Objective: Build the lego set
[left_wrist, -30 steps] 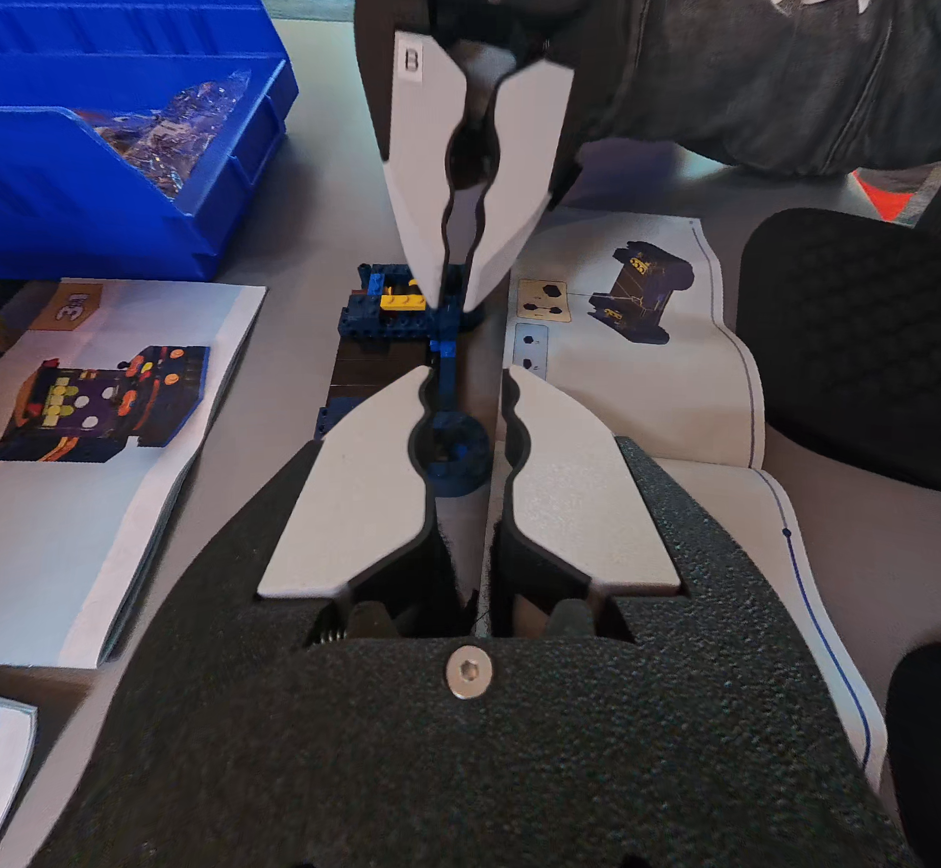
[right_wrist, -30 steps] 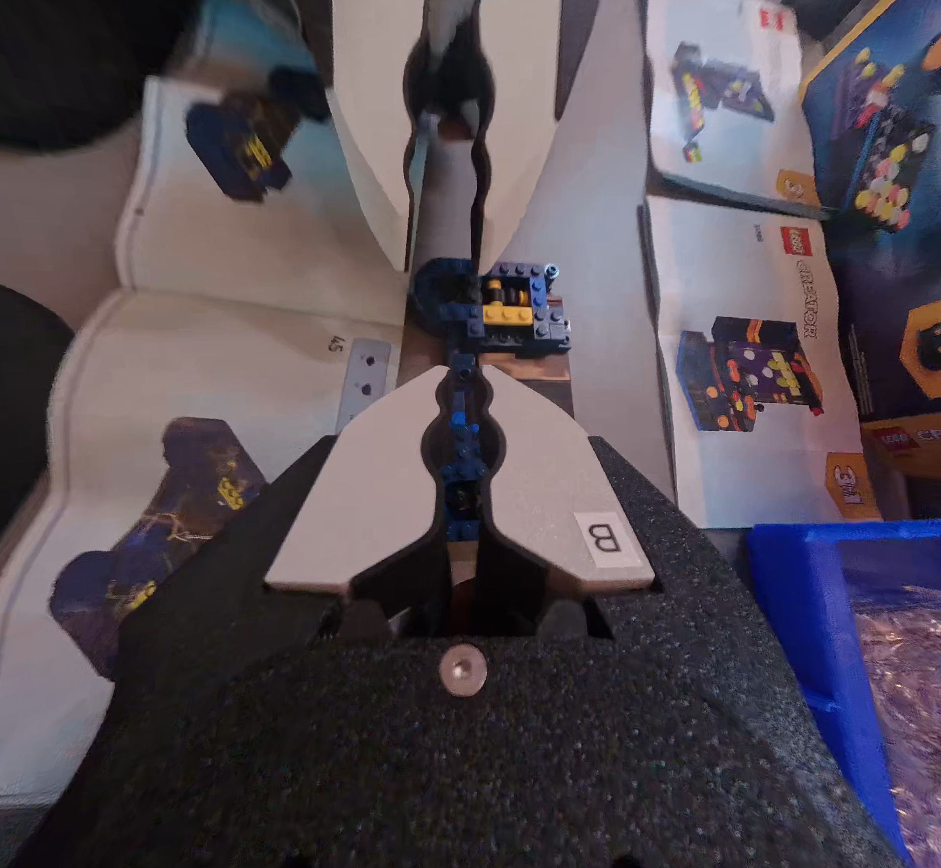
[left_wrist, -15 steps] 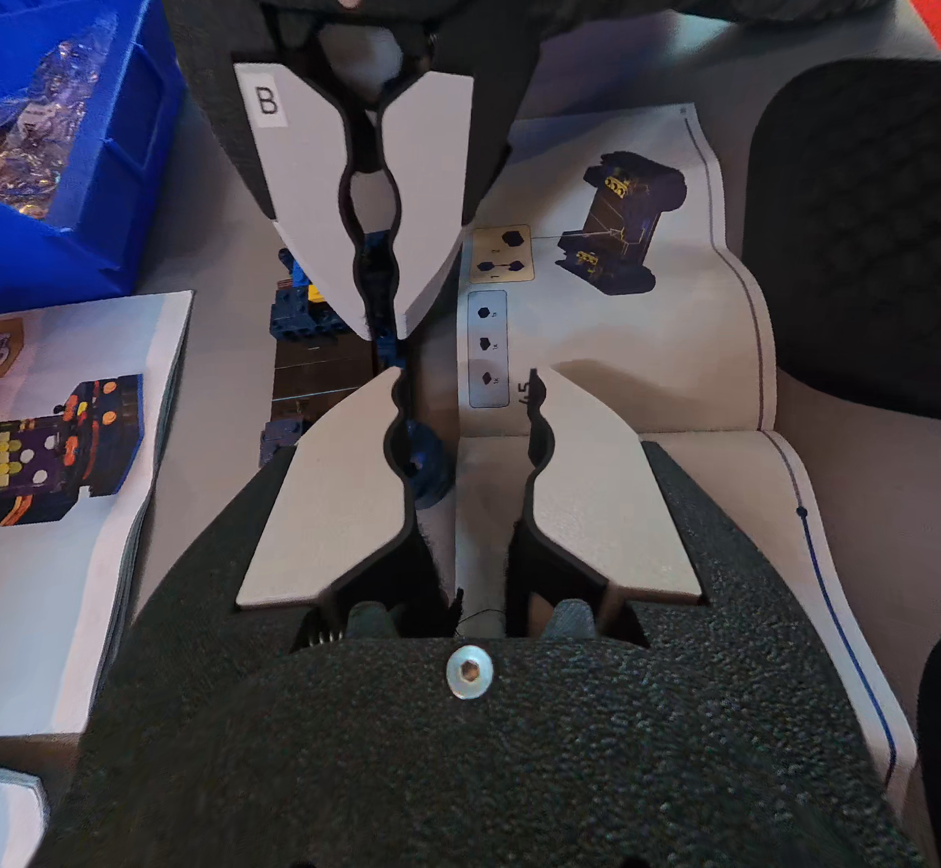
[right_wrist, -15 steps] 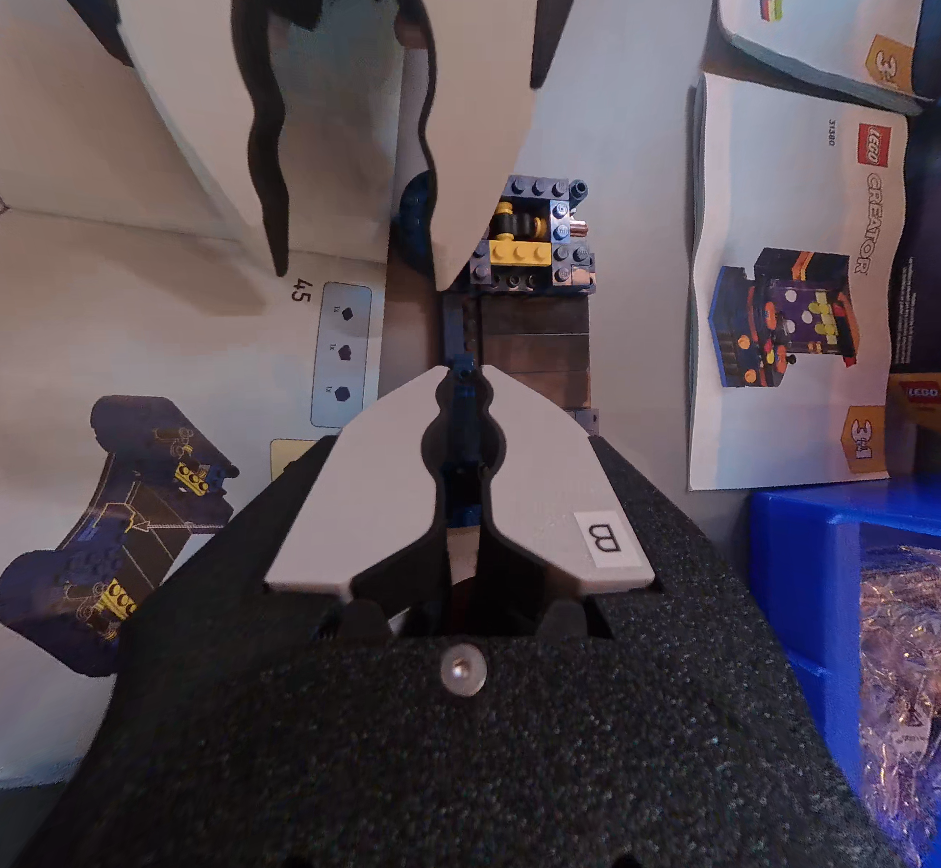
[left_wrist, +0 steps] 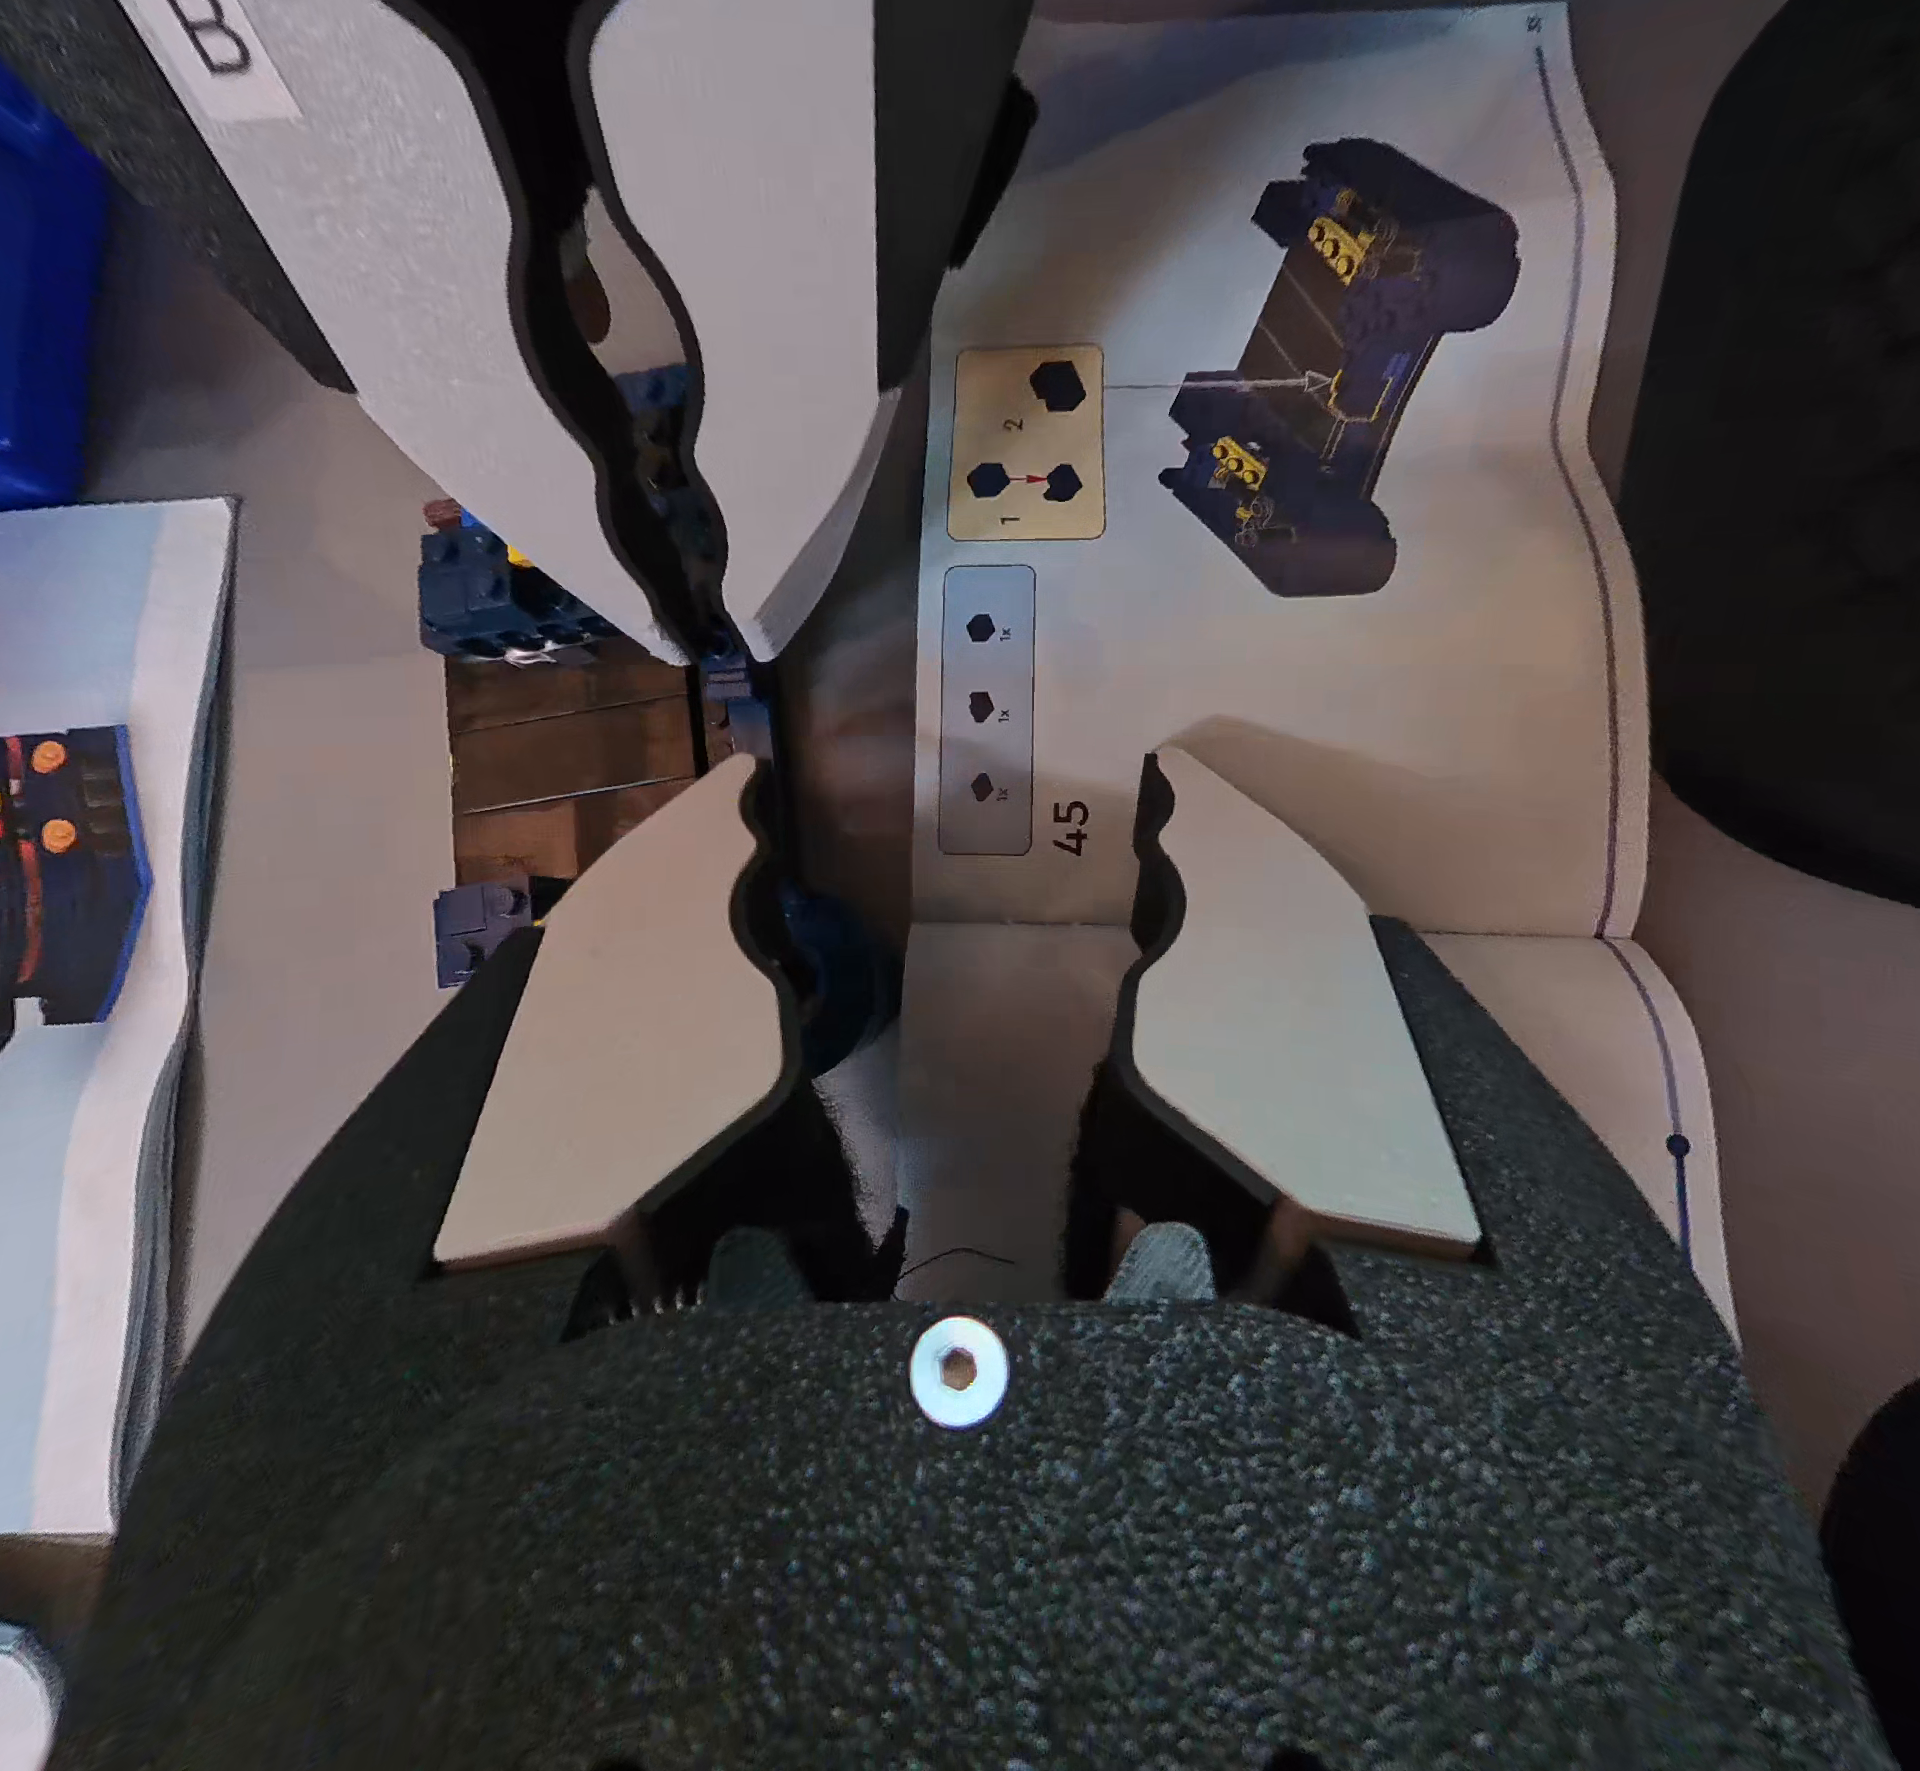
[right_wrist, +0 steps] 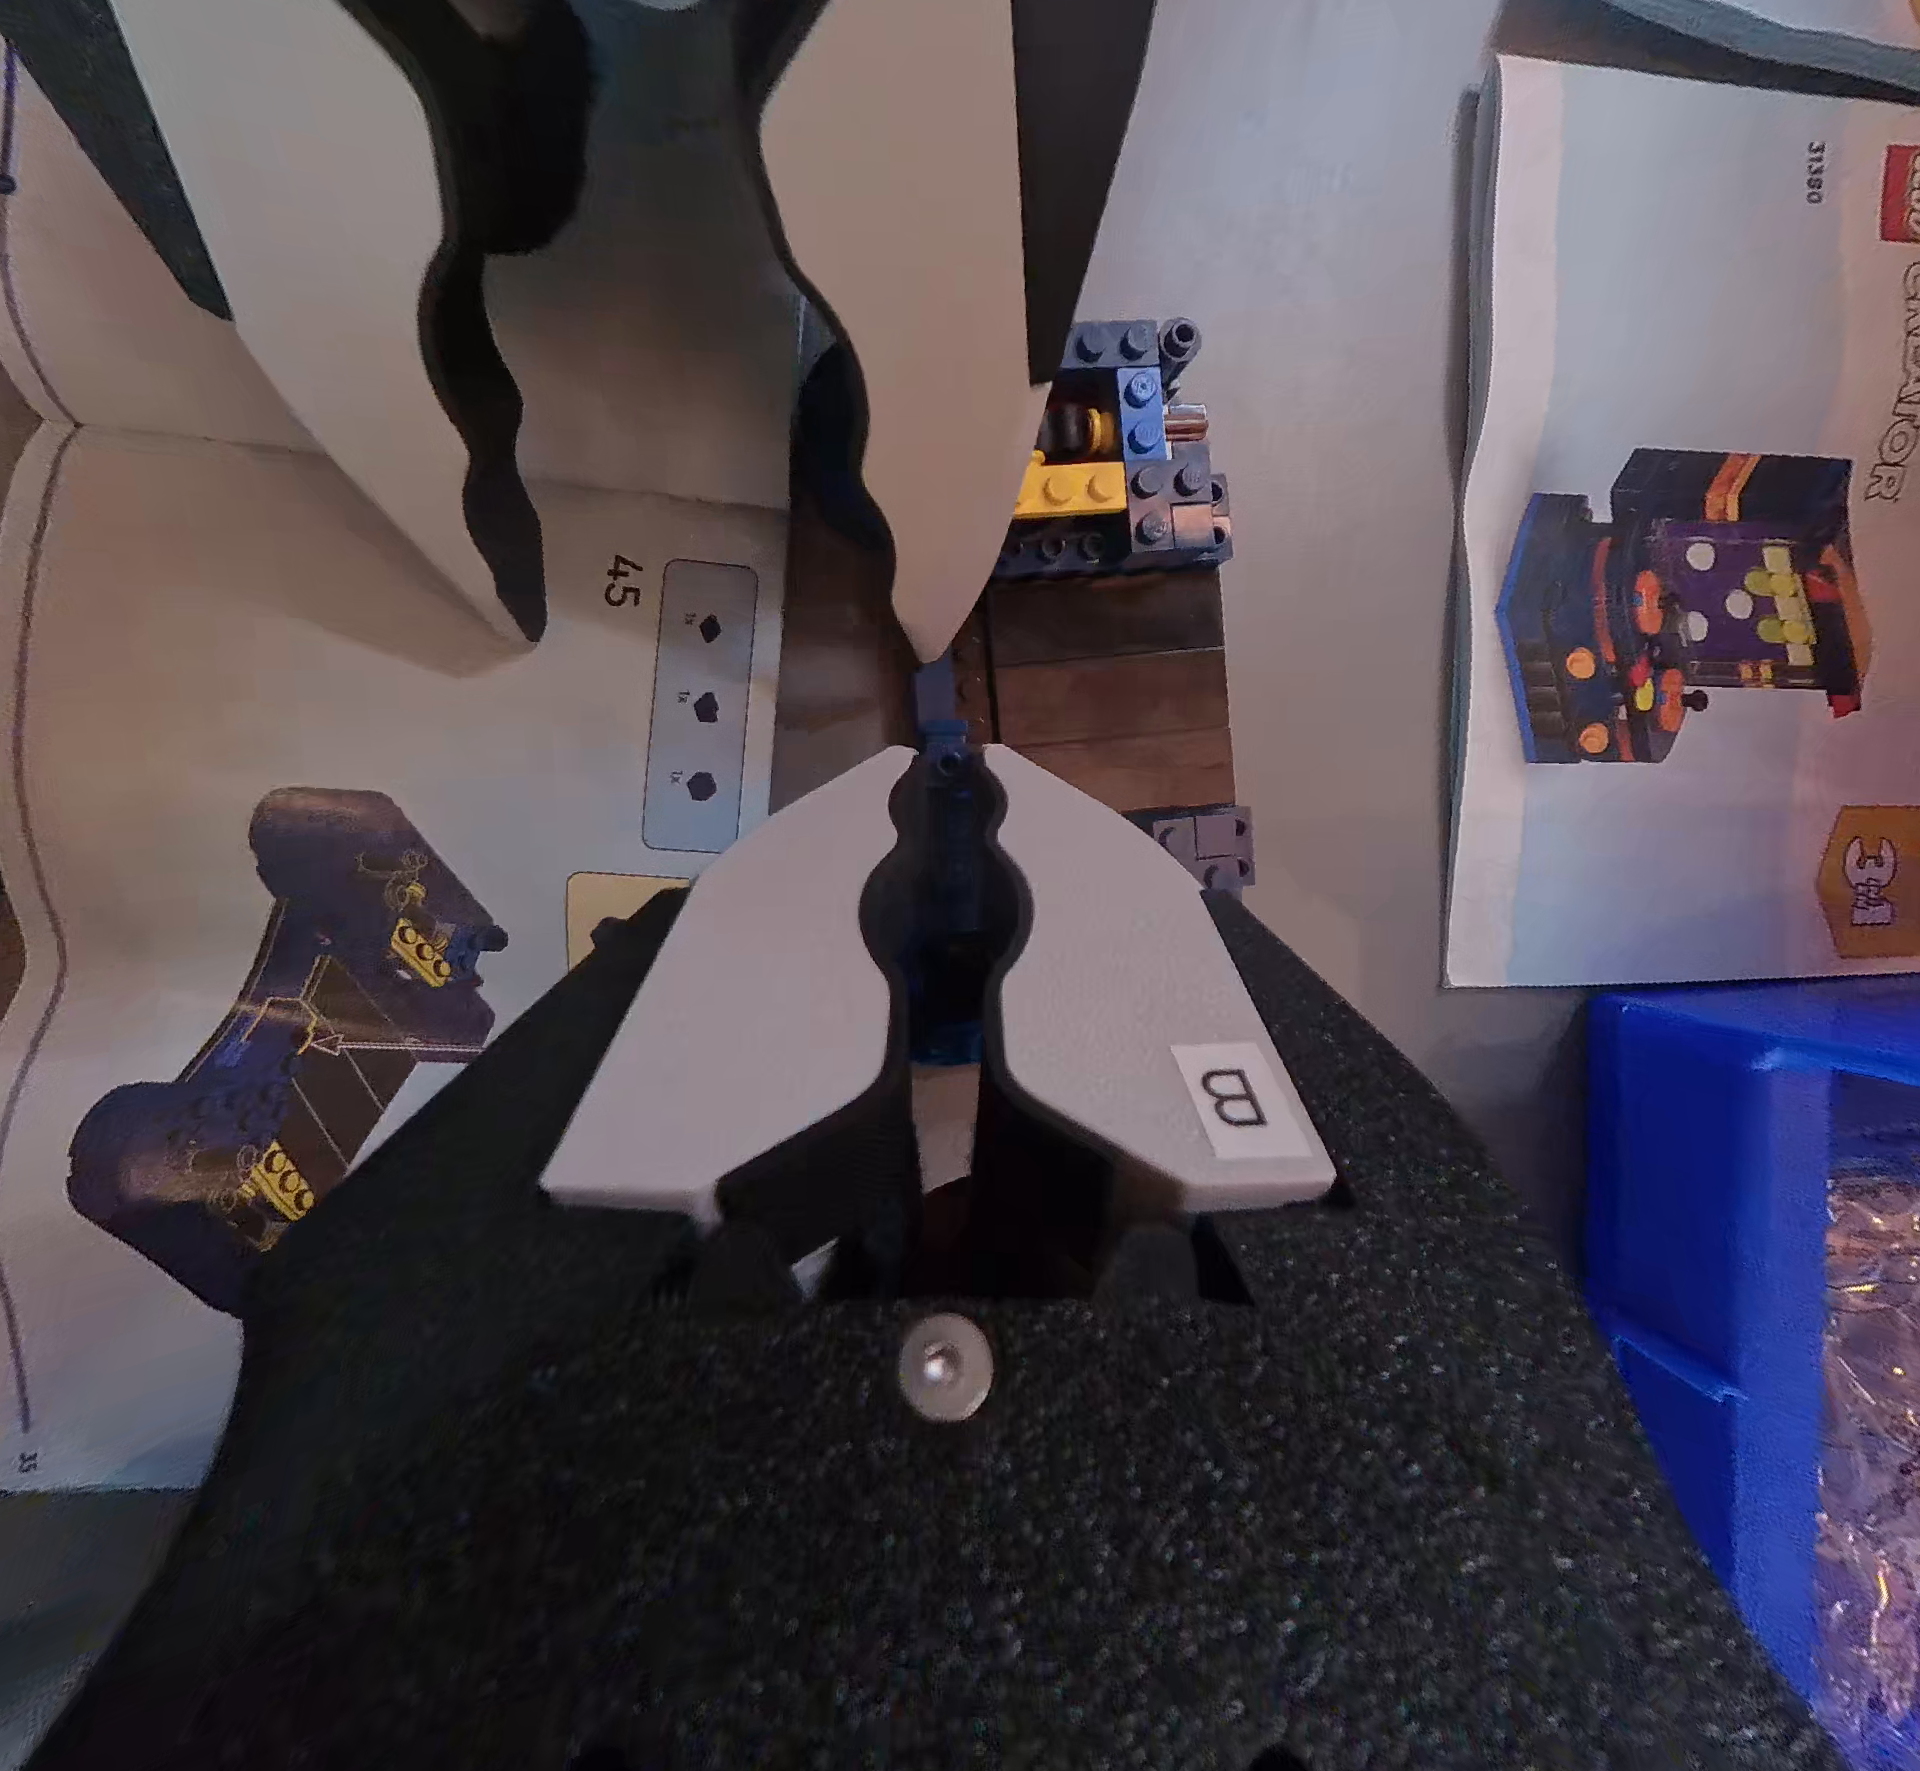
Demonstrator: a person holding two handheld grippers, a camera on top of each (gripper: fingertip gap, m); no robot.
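**Right gripper clamped on a thin blue brick strip; left gripper open beside it**

1. Right gripper (right_wrist: 951,753): closed on a narrow dark blue brick strip (right_wrist: 951,848). The strip runs lengthwise in the slot between the two fingers. Its far end sticks out just past the tips, over the near edge of the model.

2. Left gripper (left_wrist: 951,765): fingers stand wide apart and nothing is clamped. A dark blue round piece (left_wrist: 842,983) sits against the inner edge of its left finger. The other finger is well clear of it. The right wrist view shows one of its fingertips (right_wrist: 925,651) just at the strip's far end. Whether it touches cannot be told.

3. Model (right_wrist: 1101,682): a partly built brick model lies on the bench (right_wrist: 1340,371) directly ahead of both grippers. It has brown tiles in the middle and blue and yellow bricks at the far end.

4. Surroundings: an open booklet (left_wrist: 1299,682) lies beside the model. A closed booklet (right_wrist: 1662,578) lies on the other side. A blue bin (right_wrist: 1714,1150) holding a clear bag (right_wrist: 1870,1306) stands near it.

5. Judgement: the strip is thin and held by its sides, so it could twist easily. The hold looks centred and straight. Steady, level pressure suits it.
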